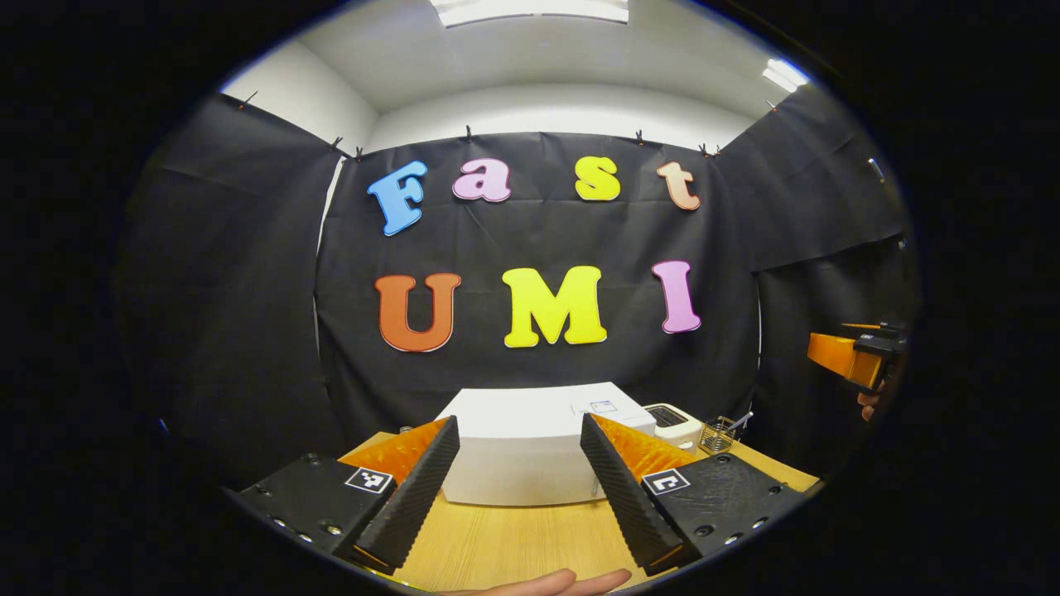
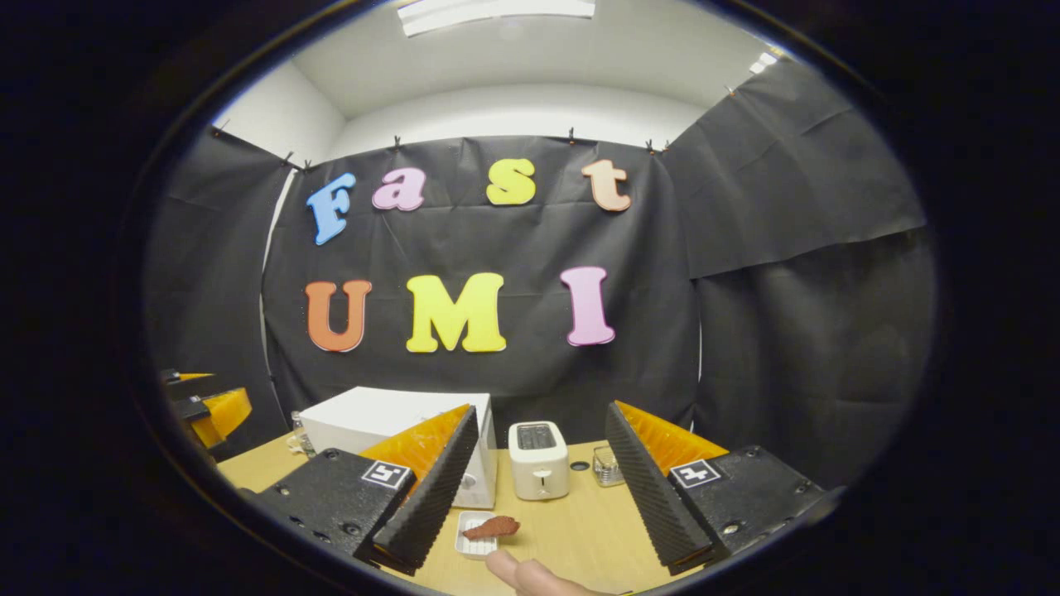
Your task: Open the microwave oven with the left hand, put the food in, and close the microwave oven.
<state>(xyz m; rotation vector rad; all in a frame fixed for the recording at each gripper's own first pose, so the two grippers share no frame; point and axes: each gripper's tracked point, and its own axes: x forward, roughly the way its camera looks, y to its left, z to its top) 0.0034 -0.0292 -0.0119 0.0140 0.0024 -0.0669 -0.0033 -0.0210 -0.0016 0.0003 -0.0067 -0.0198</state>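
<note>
A white microwave oven (image 1: 530,447) stands closed on the wooden table, straight ahead of my left gripper (image 1: 517,488), which is open and well short of it. In the right gripper view the microwave oven (image 2: 389,434) sits at the back left. A reddish-brown piece of food (image 2: 493,527) lies on a small white dish (image 2: 476,536) near the table's front. My right gripper (image 2: 534,488) is open above and just behind the dish, empty. The right gripper (image 1: 853,356) also appears at the far right of the left gripper view, and the left gripper (image 2: 203,410) at the far left of the right one.
A white toaster (image 2: 538,459) stands right of the microwave, with a small clear container (image 2: 607,465) beside it. A wire basket (image 1: 719,433) holding utensils sits on the table (image 1: 513,542). A person's fingers (image 2: 530,573) reach in at the bottom edge.
</note>
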